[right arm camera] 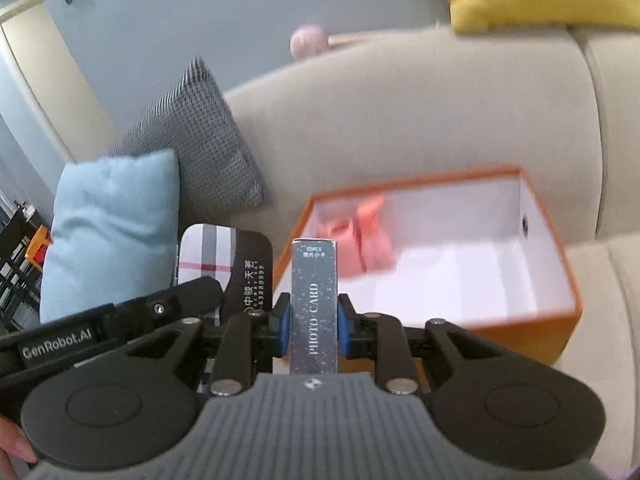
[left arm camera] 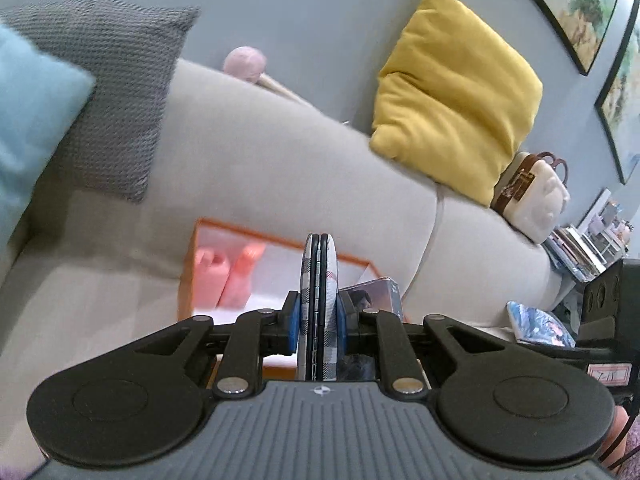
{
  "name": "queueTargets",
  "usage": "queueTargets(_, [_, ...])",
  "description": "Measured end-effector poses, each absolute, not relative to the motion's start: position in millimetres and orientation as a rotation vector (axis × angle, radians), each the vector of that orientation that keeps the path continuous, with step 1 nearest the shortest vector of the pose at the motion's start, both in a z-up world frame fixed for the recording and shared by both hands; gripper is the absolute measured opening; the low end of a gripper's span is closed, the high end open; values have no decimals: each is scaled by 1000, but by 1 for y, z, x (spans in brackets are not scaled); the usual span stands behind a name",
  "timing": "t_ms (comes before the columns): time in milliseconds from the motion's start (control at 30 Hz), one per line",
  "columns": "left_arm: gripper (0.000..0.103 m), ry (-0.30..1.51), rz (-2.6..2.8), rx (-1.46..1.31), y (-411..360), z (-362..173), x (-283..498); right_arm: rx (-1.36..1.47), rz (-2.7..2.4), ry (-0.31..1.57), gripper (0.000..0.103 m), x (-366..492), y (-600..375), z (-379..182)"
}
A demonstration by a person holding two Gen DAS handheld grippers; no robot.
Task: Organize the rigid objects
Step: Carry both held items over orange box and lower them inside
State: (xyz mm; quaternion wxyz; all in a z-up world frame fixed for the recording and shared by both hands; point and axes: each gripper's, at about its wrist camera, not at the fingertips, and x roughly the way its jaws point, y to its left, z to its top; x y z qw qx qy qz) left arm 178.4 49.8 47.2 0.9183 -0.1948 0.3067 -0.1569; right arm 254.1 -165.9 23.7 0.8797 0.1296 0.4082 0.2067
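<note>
Sofa cushions in pale beige filled both views, with a blue-grey wall behind them.

At the left gripper [left arm camera: 318, 320] the blue pads were clamped on a plaid case [left arm camera: 319, 304], a flat clamshell with a black hinge seam, held on edge so its long axis ran straight out along the fingers. At the right gripper [right arm camera: 313, 322] the pads were likewise pressed on a slim photo card box [right arm camera: 314, 304], upright between the fingers with its printed spine toward the camera. In the right wrist view the plaid case showed again just left of that box, broad face on, carried by the other tool.

Beyond both grippers sat the orange box [right arm camera: 560, 320], open-topped and white inside, resting on the sofa seat [left arm camera: 100, 280]. From the right hand it lay ahead and slightly right, its near wall just past the card box; from the left hand it lay ahead and a little left, partly hidden by the case. 2 pink items [right arm camera: 360, 240] stood blurred at the far left corner of its interior, leaving most of the floor bare.

Farther out were a light blue cushion [right arm camera: 112, 232], a grey knitted cushion [left arm camera: 108, 92] and a yellow cushion [left arm camera: 456, 92].

Judging by the framing, the right hand looked nearer the bare part of the orange box, so its card box would probably go in first, ahead and downward.
</note>
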Motion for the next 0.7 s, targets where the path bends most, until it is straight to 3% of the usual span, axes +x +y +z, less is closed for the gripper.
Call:
queueTargets(400, [20, 1044, -331, -320, 21, -10, 309, 357, 297, 1020, 24, 330, -182, -43])
queueTargets(700, [20, 1205, -241, -186, -15, -59, 341, 371, 289, 1091, 24, 355, -185, -84])
